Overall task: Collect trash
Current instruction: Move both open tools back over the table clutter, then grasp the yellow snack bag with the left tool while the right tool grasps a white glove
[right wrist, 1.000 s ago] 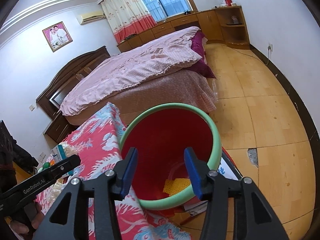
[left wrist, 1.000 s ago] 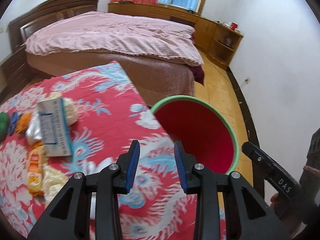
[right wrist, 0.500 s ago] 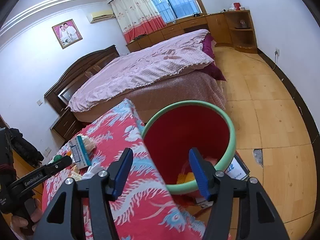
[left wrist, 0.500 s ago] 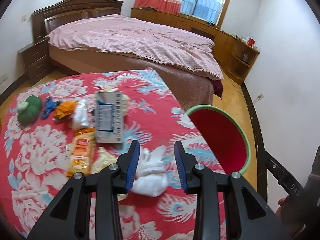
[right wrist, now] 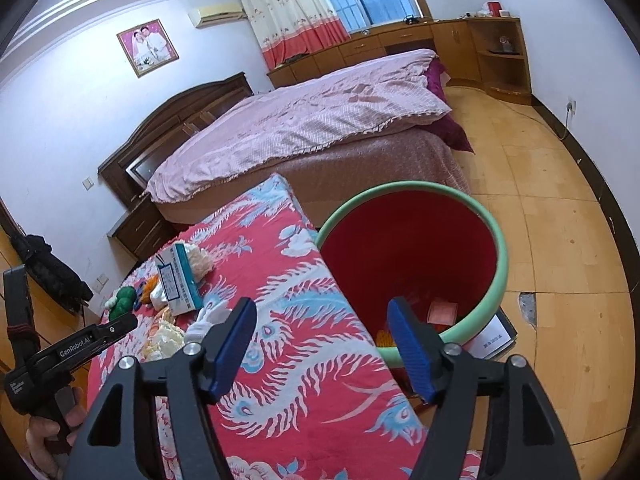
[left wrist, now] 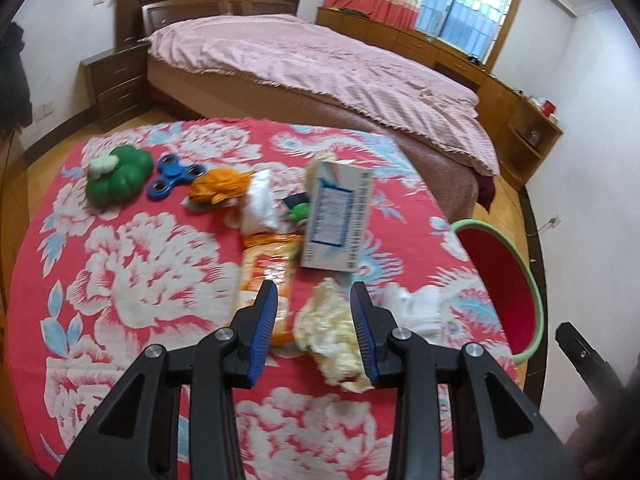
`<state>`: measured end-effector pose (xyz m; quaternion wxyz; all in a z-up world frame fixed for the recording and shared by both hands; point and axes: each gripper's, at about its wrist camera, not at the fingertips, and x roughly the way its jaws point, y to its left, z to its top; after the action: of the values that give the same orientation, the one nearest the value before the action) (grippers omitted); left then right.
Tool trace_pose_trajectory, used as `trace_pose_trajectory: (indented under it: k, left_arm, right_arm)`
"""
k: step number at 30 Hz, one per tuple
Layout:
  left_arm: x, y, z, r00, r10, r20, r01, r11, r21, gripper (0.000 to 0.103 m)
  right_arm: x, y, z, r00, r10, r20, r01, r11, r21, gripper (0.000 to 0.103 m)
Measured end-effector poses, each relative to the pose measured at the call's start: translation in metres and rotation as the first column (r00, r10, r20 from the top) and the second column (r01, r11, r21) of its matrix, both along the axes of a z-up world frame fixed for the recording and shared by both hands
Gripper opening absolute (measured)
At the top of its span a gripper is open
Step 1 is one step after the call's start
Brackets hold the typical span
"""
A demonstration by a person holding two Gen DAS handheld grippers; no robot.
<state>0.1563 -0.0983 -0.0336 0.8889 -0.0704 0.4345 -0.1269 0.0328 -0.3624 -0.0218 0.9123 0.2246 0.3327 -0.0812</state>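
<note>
— Where is the left gripper point(left wrist: 313, 326)?
— Over the table point(left wrist: 132, 264) with the red floral cloth, jaws narrowly apart and empty; a crumpled pale-yellow tissue point(left wrist: 332, 334) lies just beneath and between them.
— And the right gripper point(right wrist: 322, 344)?
— Its jaws are opening, nothing between them; the red bin with a green rim point(right wrist: 460, 208) stands just ahead, holding scraps.

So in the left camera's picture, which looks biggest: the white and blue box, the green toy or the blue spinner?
1. White and blue box.
2. Green toy.
3. Blue spinner.
The box lies somewhat nearer the camera, which flatters it, but the gap looks clear.
</note>
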Motion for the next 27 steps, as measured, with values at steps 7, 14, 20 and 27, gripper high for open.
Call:
trace_pose_trajectory:
  k: [7,14,20,27]
  left_arm:
    - [0.015,0.015,-0.023,0.997,0.055,-0.057,-0.053,0.998,0.029,0.038]
    - [0.028,0.016,-0.042,0.992,0.071,-0.103,-0.066,0.996,0.057,0.045]
    - [0.035,0.011,-0.048,0.993,0.06,-0.107,-0.053,0.996,0.068,0.049]
    - [0.043,0.005,-0.054,0.992,0.056,-0.109,-0.045,0.994,0.096,0.049]
  right_arm:
    - [0.011,0.007,-0.013,0.999,0.016,-0.043,-0.015,1.0,0.013,0.072]
    - [0.02,0.01,-0.022,0.997,0.024,-0.07,-0.023,1.0,0.02,0.072]
    - [0.025,0.009,-0.027,0.996,0.027,-0.086,-0.024,0.999,0.024,0.072]
    - [0.03,0.008,-0.033,0.995,0.03,-0.1,-0.026,0.999,0.036,0.072]
